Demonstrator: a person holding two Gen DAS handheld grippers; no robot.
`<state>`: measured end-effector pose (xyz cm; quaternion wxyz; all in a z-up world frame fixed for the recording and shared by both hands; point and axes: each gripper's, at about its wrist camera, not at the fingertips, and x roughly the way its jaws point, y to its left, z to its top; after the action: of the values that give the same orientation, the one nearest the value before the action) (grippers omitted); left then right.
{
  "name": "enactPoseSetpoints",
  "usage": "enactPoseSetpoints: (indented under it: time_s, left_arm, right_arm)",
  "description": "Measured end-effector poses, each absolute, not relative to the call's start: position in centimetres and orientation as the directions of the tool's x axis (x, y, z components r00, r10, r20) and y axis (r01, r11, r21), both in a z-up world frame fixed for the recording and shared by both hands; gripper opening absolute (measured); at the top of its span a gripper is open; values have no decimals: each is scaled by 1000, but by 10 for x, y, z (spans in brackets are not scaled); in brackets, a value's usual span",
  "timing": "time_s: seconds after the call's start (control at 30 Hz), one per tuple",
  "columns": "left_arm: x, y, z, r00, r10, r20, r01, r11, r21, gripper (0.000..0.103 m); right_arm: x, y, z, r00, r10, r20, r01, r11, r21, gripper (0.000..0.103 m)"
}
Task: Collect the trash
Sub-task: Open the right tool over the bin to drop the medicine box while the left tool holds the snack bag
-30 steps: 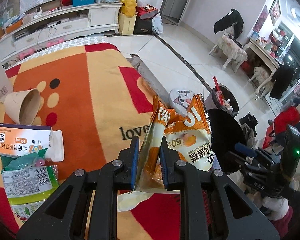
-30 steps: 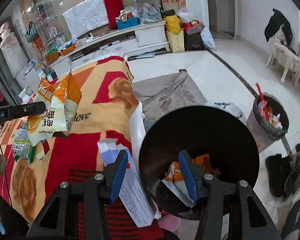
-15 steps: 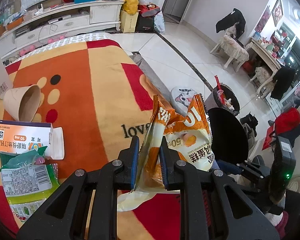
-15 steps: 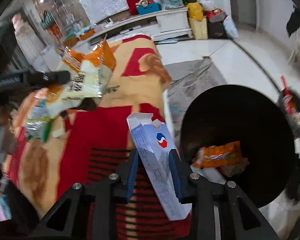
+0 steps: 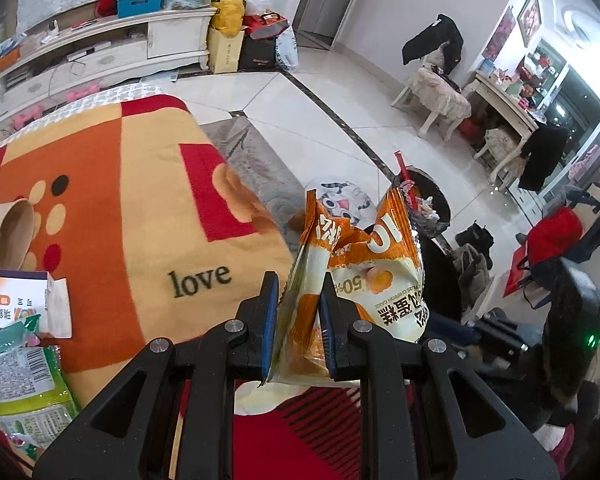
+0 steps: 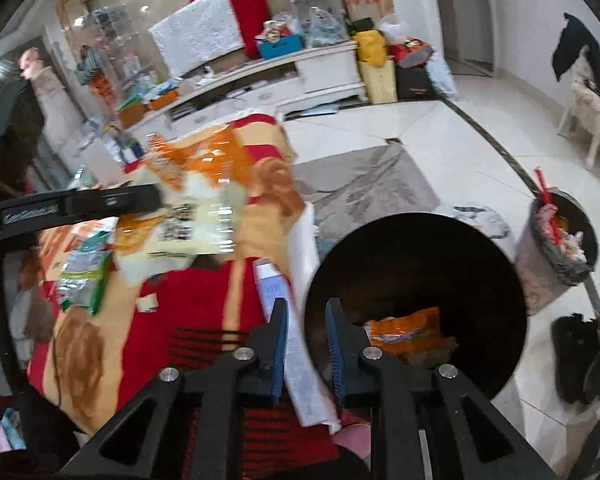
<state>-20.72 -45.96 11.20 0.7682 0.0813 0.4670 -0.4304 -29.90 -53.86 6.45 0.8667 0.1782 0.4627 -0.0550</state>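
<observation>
My left gripper [image 5: 298,312] is shut on a crumpled orange snack bag [image 5: 376,280], held above the blanket's edge beside the black bin [image 5: 440,280]. In the right wrist view that bag [image 6: 204,184] looks blurred at upper left. My right gripper [image 6: 306,320] has its jaws closing tight on a white and blue carton [image 6: 276,292], pads against its sides, at the rim of the black bin [image 6: 420,260]. An orange packet [image 6: 408,330] lies inside the bin.
On the orange and red blanket [image 5: 140,200] lie a paper cup [image 5: 4,232], a medicine box [image 5: 12,304] and a green packet [image 5: 24,376]. A grey lined bin [image 6: 556,236] full of rubbish stands on the tiled floor. Shoes [image 6: 576,344] sit beyond it.
The right gripper went from open to shut on the white and blue carton and raised it slightly beside the bin. The left gripper carried the snack bag toward the bin.
</observation>
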Motion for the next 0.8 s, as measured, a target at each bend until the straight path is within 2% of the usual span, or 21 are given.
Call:
enactPoseSetpoints:
  time_s: [0.03,0.07,0.13,0.2,0.27,0.43,0.57,0.7,0.8]
  left_arm:
    - [-205,-458,111,196,-580,-790,732,623,-276,17]
    - [-203,-456,111,199,-577,-792,726,630,-276,17]
    - [-196,-450,111,209,-571,-794,711,646,-278,17]
    - [-191,-445,111,219,-567,-794,701,658,-276,17]
    - [-188,-443,111,222,-565,-795,697,662,-276,17]
    - [-191,-453,110,199,-582,-789,695,651,-305,17]
    - [-204,-476,106,156,-603,-782,708,621,-337,17]
    - [-220,-502,102,132,-606,-784,736,590,-332,17]
    - [-223,-510,96,135,-596,-792,744,588,-316,17]
  right_arm:
    - [-295,-537,61,556,83,-827,252,932,262,24]
    - [-292,-534,56,544,87,-835,248,934,259,38]
    - [-284,-528,42,517,78,-852,251,938,239,43]
    - [-277,-526,26,496,109,-862,253,931,263,43]
    - [-275,-526,16,478,107,-872,270,926,262,24]
    - [-289,-534,43,531,97,-842,260,927,271,21]
    - [-304,-561,66,557,13,-831,338,910,241,20]
    - [-313,-586,70,537,-70,-841,415,889,191,20]
    - [-316,-593,70,544,-51,-838,434,871,229,20]
